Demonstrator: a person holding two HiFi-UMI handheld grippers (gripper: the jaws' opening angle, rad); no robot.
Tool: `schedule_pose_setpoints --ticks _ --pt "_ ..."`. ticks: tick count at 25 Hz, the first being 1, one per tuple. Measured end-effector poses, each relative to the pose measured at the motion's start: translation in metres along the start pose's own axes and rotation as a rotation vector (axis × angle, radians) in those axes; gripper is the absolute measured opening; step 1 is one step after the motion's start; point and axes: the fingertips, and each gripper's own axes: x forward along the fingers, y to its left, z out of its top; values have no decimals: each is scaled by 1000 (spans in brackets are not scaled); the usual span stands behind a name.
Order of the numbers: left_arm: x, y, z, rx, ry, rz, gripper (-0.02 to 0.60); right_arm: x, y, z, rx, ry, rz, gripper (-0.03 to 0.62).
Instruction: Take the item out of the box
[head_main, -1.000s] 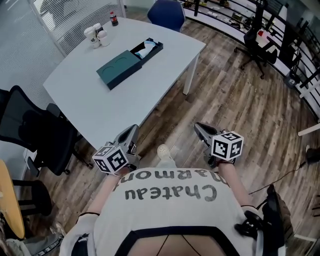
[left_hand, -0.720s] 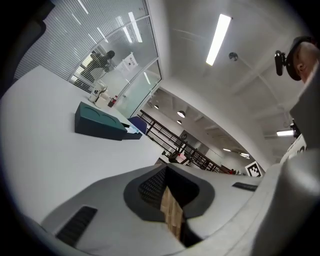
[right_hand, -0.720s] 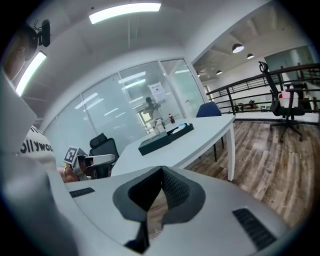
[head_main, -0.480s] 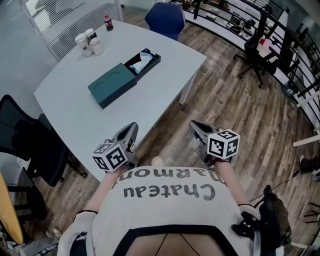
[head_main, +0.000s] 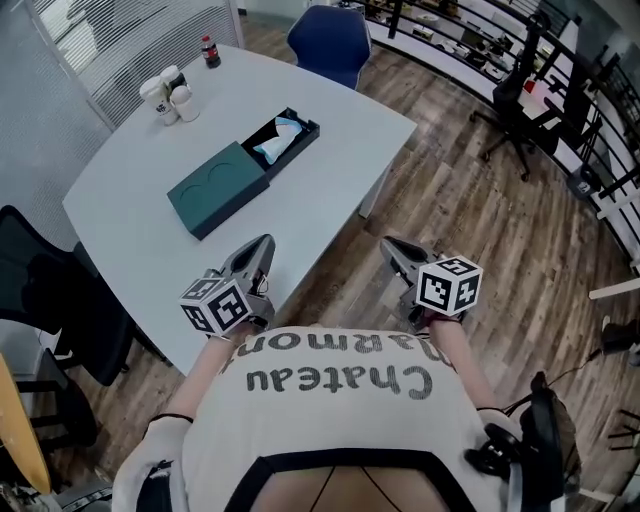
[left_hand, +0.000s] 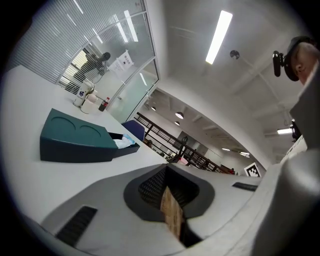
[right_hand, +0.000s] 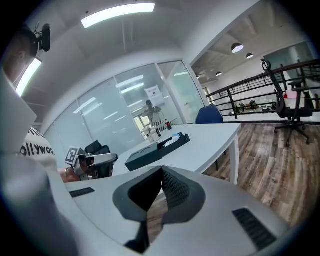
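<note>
A dark teal box (head_main: 218, 185) lies on the white table (head_main: 130, 215), its inner tray (head_main: 285, 138) slid out at the far end. A pale blue and white item (head_main: 274, 147) rests in that tray. My left gripper (head_main: 264, 245) hovers over the table's near edge, well short of the box, jaws shut and empty. My right gripper (head_main: 390, 246) hangs above the wood floor to the right of the table, also shut and empty. The left gripper view shows the box (left_hand: 75, 140) and item (left_hand: 124, 142) ahead; the right gripper view has the box (right_hand: 150, 156) to its left.
Paper cups (head_main: 165, 95) and a small bottle (head_main: 211, 50) stand at the table's far corner. A blue chair (head_main: 330, 30) sits behind the table, a black chair (head_main: 50, 290) at its left, and a black office chair (head_main: 515, 95) on the floor at right.
The person has stepped closer to the table. The box sits nearer in view, and the left gripper has come over the table's edge. Both grippers stay shut.
</note>
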Motion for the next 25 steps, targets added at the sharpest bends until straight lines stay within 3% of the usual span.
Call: schedule_pose_setpoints --ticks 8,14,22,25 --pt "5 8 16 19 -27 34 -12 32 -4 7 30 13 68 2" --pt "1 23 33 14 -73 77 -12 52 4 34 -33 17 118 2" --pt "22 46 35 -21 -87 157 -12 81 -25 50 -52 78 164 2" --pt "31 58 43 -44 -131 216 -12 103 -40 61 -76 129 216 2"
